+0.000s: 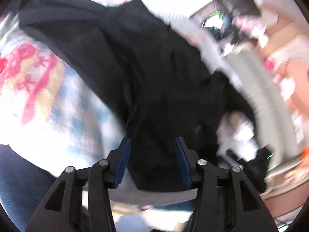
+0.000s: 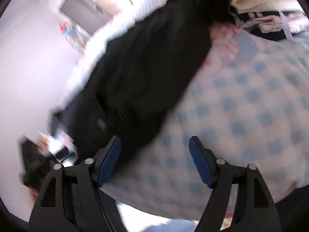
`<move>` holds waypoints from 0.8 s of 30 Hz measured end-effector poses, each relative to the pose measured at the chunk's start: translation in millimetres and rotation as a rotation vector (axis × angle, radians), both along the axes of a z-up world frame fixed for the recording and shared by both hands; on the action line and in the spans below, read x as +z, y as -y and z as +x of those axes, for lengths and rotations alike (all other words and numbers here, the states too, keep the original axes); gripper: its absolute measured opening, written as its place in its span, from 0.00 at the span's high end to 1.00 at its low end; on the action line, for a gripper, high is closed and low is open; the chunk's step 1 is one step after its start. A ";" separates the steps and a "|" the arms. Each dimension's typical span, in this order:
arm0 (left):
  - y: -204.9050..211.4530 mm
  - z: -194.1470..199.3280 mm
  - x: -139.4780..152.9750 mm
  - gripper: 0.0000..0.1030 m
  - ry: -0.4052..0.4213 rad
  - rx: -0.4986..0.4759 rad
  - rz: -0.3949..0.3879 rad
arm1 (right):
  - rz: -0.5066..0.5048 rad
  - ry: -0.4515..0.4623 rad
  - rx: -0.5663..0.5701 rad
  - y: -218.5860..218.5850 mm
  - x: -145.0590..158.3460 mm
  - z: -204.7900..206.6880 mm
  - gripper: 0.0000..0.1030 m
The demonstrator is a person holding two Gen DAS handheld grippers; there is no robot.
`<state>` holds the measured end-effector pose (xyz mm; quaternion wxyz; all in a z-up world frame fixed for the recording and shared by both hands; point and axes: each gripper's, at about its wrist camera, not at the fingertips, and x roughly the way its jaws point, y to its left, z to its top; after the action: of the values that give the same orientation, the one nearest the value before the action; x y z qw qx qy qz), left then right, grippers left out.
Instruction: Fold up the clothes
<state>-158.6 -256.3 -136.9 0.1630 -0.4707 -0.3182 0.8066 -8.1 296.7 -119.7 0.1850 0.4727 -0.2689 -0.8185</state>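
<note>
Black garment (image 1: 146,73) lay spread across the bed, on a blanket (image 1: 63,116) checked in pale blue and white with a pink and yellow print at one side. In the left wrist view its near end ran down between the fingers of my left gripper (image 1: 152,162). The blue pads (image 1: 123,162) stood apart, with the cloth between them; I could not see either pad pressing it, so I logged the left jaws as released. Both views were smeared by motion.

In the right wrist view the same garment (image 2: 146,73) ran diagonally from upper right to lower left. My right gripper (image 2: 156,162) hung over the blanket (image 2: 251,106) just beside the garment's edge, jaws wide apart and nothing between them. The left pad (image 2: 109,162) sat against the dark cloth's border; contact could not be confirmed.

A pile of other clothes (image 2: 256,17) lay at the far end of the bed, cream and dark pieces mixed.
</note>
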 end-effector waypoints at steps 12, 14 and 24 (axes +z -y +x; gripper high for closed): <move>-41.0 -10.0 -39.5 0.46 0.087 -0.144 0.051 | -0.202 0.092 0.047 5.8 -32.2 -24.2 0.19; -40.9 -9.4 -39.3 0.44 0.077 -0.140 0.077 | -0.312 0.113 0.066 3.4 -38.7 -21.7 0.19; -47.4 -34.4 -14.6 0.45 -0.039 -0.145 0.135 | -0.320 0.017 0.051 12.8 -12.5 -41.7 0.26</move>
<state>-193.0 -208.9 -151.5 0.2586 -0.4644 -0.3339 0.7784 -49.9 283.9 -132.2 0.2765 0.4506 -0.3854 -0.7563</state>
